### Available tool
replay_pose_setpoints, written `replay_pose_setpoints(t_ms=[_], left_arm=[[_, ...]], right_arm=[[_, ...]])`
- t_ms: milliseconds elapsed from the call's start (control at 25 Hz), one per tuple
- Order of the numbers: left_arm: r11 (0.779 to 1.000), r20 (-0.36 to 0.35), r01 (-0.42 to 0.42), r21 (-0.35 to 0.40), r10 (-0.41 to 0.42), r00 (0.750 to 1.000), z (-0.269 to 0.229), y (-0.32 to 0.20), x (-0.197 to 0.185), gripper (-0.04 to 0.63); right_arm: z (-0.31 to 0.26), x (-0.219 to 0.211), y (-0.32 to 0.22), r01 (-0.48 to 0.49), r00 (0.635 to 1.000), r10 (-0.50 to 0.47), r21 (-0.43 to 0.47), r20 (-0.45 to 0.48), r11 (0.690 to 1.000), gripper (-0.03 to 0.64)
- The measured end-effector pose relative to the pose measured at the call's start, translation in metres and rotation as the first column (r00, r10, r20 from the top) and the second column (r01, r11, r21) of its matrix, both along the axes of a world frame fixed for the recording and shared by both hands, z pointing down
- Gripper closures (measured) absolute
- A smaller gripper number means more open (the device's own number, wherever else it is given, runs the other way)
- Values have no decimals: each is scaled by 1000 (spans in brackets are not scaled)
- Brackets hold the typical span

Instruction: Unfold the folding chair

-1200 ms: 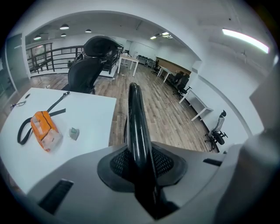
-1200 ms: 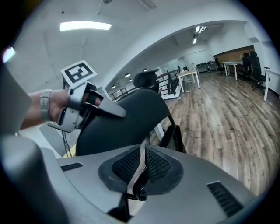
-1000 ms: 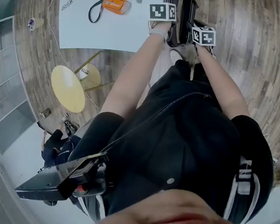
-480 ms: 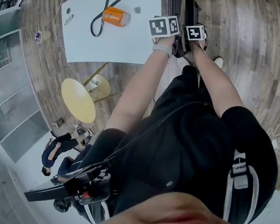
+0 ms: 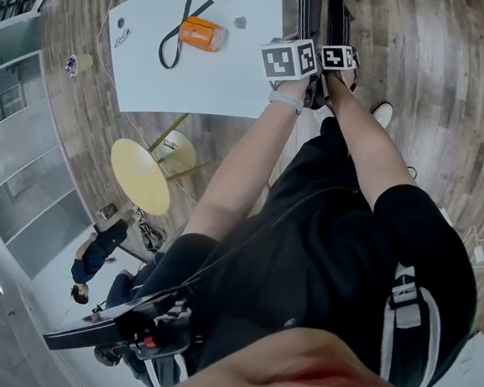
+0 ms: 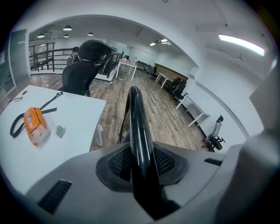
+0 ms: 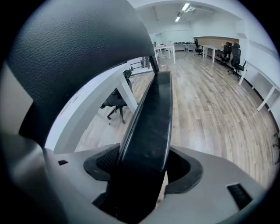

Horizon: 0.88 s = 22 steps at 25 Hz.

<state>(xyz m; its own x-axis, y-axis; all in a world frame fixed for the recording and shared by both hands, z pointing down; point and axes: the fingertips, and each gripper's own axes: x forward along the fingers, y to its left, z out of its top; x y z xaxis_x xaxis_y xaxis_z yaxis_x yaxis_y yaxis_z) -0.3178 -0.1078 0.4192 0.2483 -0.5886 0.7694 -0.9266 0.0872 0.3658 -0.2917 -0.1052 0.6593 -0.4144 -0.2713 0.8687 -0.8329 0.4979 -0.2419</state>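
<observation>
The folding chair [image 5: 334, 15] stands on the wooden floor [image 5: 436, 87] just off the right edge of the white counter [image 5: 211, 68], straight ahead of the person, whose two arms reach forward to it side by side. From the head view only its thin black frame shows, rising past the two marker cubes, and it looks narrow, not yet spread out. The left gripper [image 6: 141, 162] has a glossy black tube [image 6: 135, 116] of the frame running up between its jaws; both pads [image 6: 119, 162] lie against the tube's sides, though the jaws are opening. The right gripper [image 7: 144, 175] stands with its jaws wide apart around a broader, flat black bar [image 7: 153, 113] of the chair: the bar sits close to the left pad, while a pale gap shows between it and the right pad, so it grips nothing. A dark, grainy padded panel [image 7: 74, 48] of the chair fills the upper left of the right gripper view, very near the camera. On the counter, toward its far edge, lie an orange pouch [image 5: 198, 33] with a black strap [image 5: 174, 22] beside it and a small grey piece [image 5: 239, 20] nearer the right edge. A round yellow stool [image 5: 140, 175] stands on the floor below the counter's near edge, and another person [image 5: 98, 252] is farther off.
</observation>
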Motion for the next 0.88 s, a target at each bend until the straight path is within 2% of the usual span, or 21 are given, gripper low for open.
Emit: replay_pose_setpoints(t_ms=[40,120,160,280,320,440,560,600,880], left_arm=[[1000,0,1,4,-1,1000,0,0,-1,505],[1000,-2,5,10,-5,1000,-1,-1,-3,505],[1000,-3,6,10,-6,1000,0,-1,-4,505],[1000,3,7,11,-7,1000,0,1,-8,505],[1000,9,6,11,-6,1000,1,2,-11,506],[1000,31,-4,15,3,1000,3,5,-19,517],[1000,24,-11,17,11,1000,6,6,-22,520],[1000,19,-11,16,11,1000,8,6,-22,520],[1000,-33,10,24,-10,999,28,10,-43,523]], right_arm=[[0,-1,-1,-1,1000,1,5,2,1000,307],[-2,-5,-2,2,1000,-2,14,20,1000,384],[-3,-6,-2,2,999,-2,11,35,1000,401],[-1,-13,12,-3,992,11,-68,122,998,418],[1,-10,12,-2,992,12,-77,129,997,420],[1,-9,18,3,973,26,-127,229,992,420],[11,41,-3,-26,987,33,-46,159,999,420],[14,53,-7,-29,986,35,-39,165,999,420],[38,123,-23,-31,939,72,-125,336,992,420]])
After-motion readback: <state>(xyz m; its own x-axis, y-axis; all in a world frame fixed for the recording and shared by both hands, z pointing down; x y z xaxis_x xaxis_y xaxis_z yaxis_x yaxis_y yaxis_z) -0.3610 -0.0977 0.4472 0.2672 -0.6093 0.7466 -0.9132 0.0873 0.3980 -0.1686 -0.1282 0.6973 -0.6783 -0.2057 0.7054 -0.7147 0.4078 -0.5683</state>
